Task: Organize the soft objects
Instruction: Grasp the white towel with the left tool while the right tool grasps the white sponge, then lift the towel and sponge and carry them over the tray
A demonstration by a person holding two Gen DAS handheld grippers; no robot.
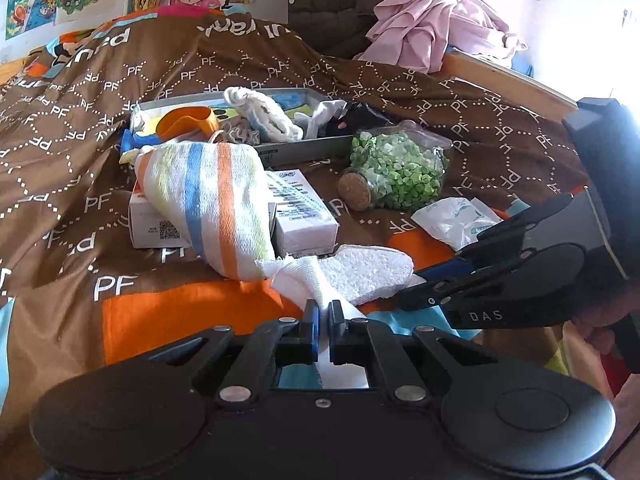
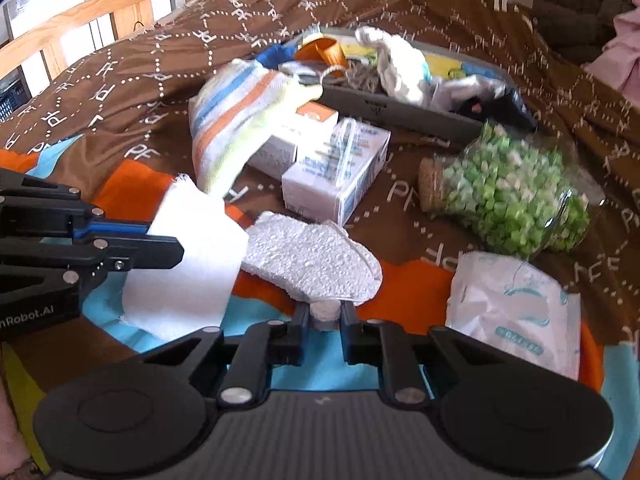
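A white fluffy sock [image 1: 360,272] [image 2: 312,264] lies on the bed cover. My left gripper [image 1: 324,312] is shut on its smooth white cuff [image 2: 184,264]. My right gripper [image 2: 325,314] is shut on the sock's other end and shows from the side in the left wrist view [image 1: 404,300]. A striped sock [image 1: 208,204] [image 2: 228,116] is draped over white boxes [image 1: 296,212] [image 2: 332,176]. Behind stands a grey tray [image 1: 304,146] [image 2: 400,114] holding more socks [image 1: 264,114] [image 2: 400,64].
A corked jar of green paper stars [image 1: 396,168] [image 2: 512,196] lies on its side at the right. A white tissue pack [image 1: 456,220] [image 2: 516,312] lies near my right gripper. Pink cloth [image 1: 436,16] is piled at the back. A wooden bed rail [image 2: 92,4] runs along the edge.
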